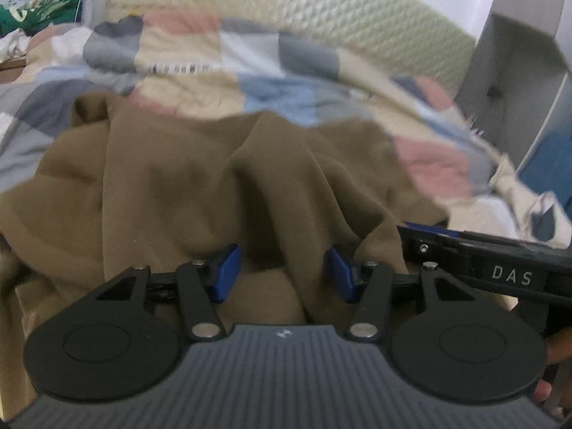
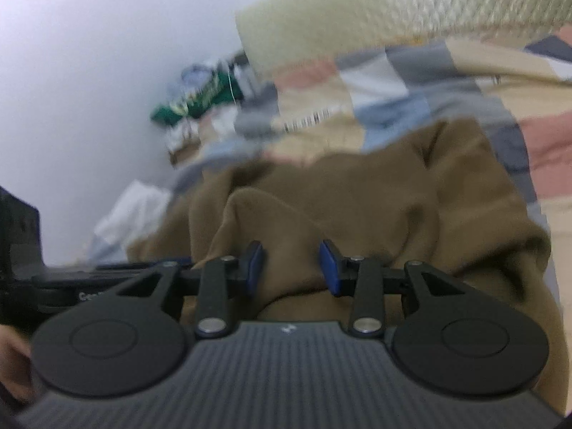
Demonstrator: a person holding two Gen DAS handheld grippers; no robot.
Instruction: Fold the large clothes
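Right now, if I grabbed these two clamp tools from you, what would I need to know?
Left gripper: jaws apart, brown garment bunched between them; a firm grip is not clear.
Right gripper: jaws apart around a fold of the same cloth; grip likewise unclear.
The garment lies crumpled on the patchwork quilt, on the side away from the headboard.
Done: no neat fold visible.
Left: spread it flat, then fold it.

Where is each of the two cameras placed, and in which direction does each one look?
Left wrist view: sits on the left gripper, looks along its blue fingers over the brown garment toward the headboard; the right gripper's arm and some fingers show at right.
Right wrist view: sits on the right gripper, tilted, facing the same garment; a hand shows at left.
Shared: garment, patchwork quilt, headboard, green clothes.
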